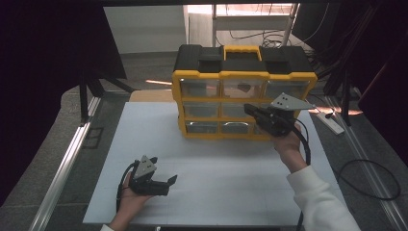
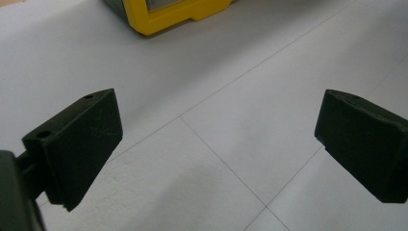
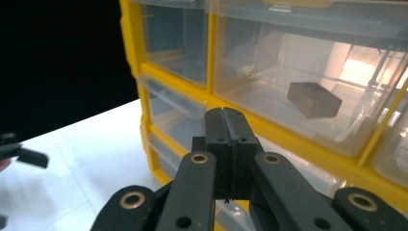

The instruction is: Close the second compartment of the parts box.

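Shut right fingers [image 3: 225, 144] face the yellow drawer cabinet [image 1: 198, 75]; a dark block [image 3: 313, 99] inside; left fingers [image 2: 82, 144] wide open, empty

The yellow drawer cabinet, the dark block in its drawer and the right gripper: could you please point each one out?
yellow drawer cabinet [image 1: 197, 74]: high view, on its yellow frame's top left corner.
dark block [image 3: 313, 99]: right gripper view, on its front face.
right gripper [image 3: 225, 126]: right gripper view, on the shut jaw tips.

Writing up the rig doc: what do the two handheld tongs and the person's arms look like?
Both are matte black. The left tongs end in two blocky wedge-shaped pads with small screw holes. The right tongs have flat black linkage bars with brass-coloured pivot rivets. Each carries a grey three-cornered plate with small holes on top and trails a black cable. The right arm wears a white sleeve.
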`<move>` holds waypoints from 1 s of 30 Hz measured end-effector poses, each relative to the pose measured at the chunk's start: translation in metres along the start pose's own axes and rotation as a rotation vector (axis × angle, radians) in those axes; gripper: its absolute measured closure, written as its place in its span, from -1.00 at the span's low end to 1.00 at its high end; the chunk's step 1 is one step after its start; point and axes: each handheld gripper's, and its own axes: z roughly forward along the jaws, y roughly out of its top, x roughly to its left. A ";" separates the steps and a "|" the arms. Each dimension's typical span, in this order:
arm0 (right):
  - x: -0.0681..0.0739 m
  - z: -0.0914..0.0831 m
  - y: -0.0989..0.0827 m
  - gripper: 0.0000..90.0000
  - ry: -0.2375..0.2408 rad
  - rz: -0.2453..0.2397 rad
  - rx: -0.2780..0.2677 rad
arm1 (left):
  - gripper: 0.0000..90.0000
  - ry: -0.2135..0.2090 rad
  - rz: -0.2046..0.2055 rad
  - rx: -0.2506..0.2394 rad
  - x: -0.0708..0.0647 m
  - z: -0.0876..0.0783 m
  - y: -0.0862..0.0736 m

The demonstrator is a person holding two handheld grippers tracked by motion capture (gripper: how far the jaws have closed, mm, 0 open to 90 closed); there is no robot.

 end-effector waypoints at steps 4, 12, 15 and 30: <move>0.004 -0.012 -0.008 0.86 0.021 0.009 -0.001 | -0.94 0.000 0.003 -0.006 -0.001 0.000 0.000; 0.010 -0.033 -0.029 0.01 0.040 0.022 0.018 | -0.94 -0.003 0.008 -0.009 -0.002 -0.001 0.000; 0.013 -0.039 -0.039 -0.08 0.040 0.025 0.031 | -0.94 -0.001 0.007 -0.008 -0.001 -0.001 0.000; 0.014 -0.085 -0.117 -0.29 -0.023 0.087 0.086 | -0.94 -0.016 0.016 -0.021 -0.001 -0.001 0.001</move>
